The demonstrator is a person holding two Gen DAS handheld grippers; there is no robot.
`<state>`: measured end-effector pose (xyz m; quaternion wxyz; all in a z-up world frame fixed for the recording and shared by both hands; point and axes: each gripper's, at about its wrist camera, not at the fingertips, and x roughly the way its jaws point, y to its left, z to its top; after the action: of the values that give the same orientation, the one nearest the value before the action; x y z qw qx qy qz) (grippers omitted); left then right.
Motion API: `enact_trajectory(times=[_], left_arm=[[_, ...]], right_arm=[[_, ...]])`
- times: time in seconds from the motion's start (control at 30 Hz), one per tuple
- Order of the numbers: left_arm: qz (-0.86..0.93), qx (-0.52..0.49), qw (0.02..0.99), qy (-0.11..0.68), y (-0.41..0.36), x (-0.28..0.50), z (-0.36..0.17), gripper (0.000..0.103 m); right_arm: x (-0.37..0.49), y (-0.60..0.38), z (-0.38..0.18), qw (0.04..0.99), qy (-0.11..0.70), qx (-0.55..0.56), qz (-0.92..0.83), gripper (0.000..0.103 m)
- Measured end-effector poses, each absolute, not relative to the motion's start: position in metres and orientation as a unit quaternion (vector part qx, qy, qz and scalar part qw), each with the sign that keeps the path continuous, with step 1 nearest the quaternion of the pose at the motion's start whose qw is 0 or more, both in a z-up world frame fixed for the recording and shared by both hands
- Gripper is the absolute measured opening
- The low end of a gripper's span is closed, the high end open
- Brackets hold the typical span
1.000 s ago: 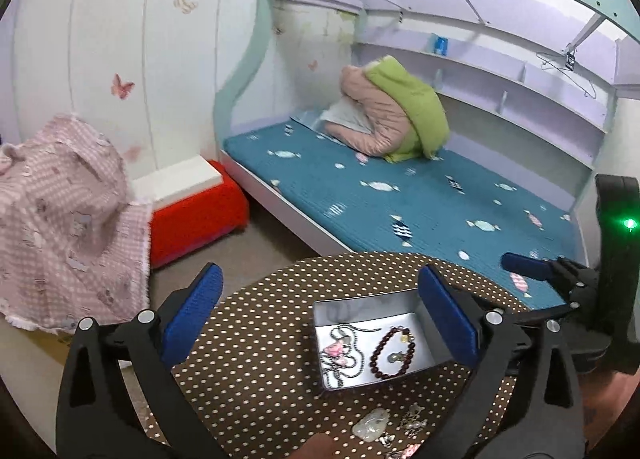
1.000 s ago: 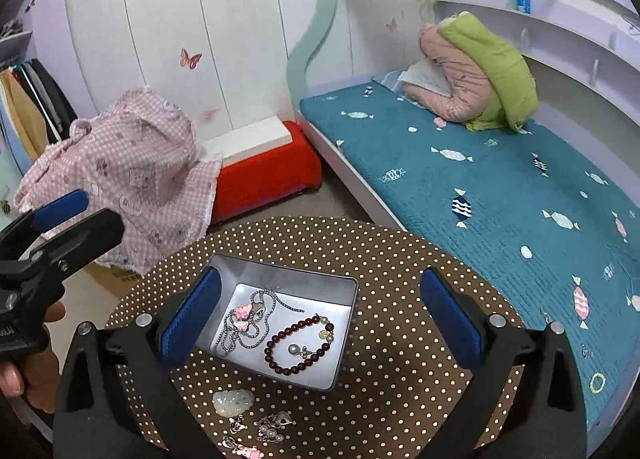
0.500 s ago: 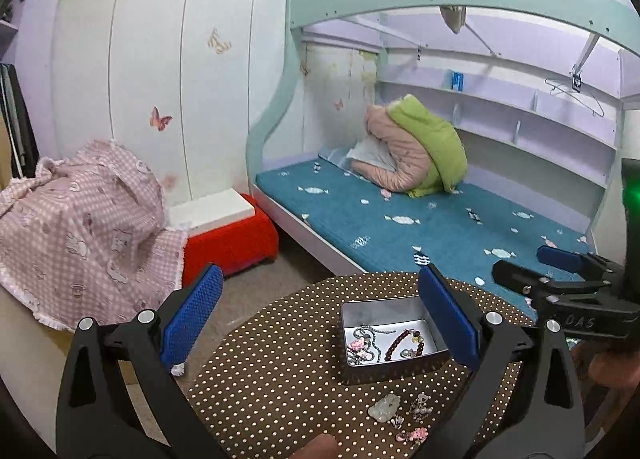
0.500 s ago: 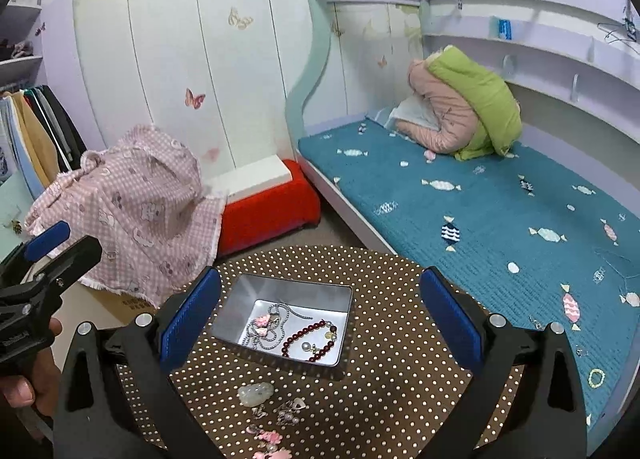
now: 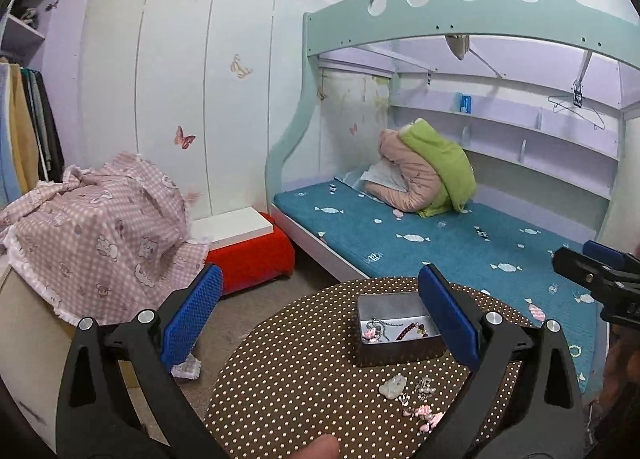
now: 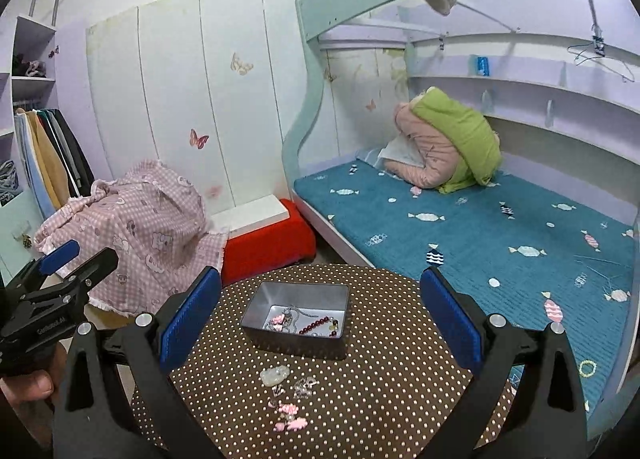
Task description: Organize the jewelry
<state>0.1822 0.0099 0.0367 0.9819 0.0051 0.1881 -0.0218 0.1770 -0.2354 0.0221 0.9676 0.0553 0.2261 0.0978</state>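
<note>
A small silver metal box (image 6: 296, 319) stands on a round brown polka-dot table (image 6: 380, 391). It holds a dark red bead bracelet (image 6: 320, 326), a silver chain and a pink charm. In front of it lie loose pieces: a pale stone pendant (image 6: 274, 375), silver earrings (image 6: 303, 386) and pink charms (image 6: 290, 417). The box (image 5: 396, 329) and the loose pieces (image 5: 416, 395) also show in the left wrist view. My left gripper (image 5: 320, 323) and right gripper (image 6: 320, 319) are both open and empty, held high above and back from the table.
A bunk bed with a teal mattress (image 6: 480, 231) stands behind the table, with a rolled pink and green quilt (image 6: 448, 147). A red stool (image 6: 268, 243) and a pink checked cloth over furniture (image 6: 140, 227) stand to the left. Clothes hang at far left.
Both grippers have pulled back and up from the table, so the box and jewelry look smaller and lower. Both stay open and empty.
</note>
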Motion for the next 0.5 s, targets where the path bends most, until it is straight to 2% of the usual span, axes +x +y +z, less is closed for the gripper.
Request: enact_trajectory(times=[0.5], left_arm=[[-0.014, -0.018, 0.982, 0.186, 0.028, 0.127, 0.014, 0.098]], right_arm=[[0.129, -0.225, 0.008, 0.971, 0.219, 0.05, 0.079, 0.096]])
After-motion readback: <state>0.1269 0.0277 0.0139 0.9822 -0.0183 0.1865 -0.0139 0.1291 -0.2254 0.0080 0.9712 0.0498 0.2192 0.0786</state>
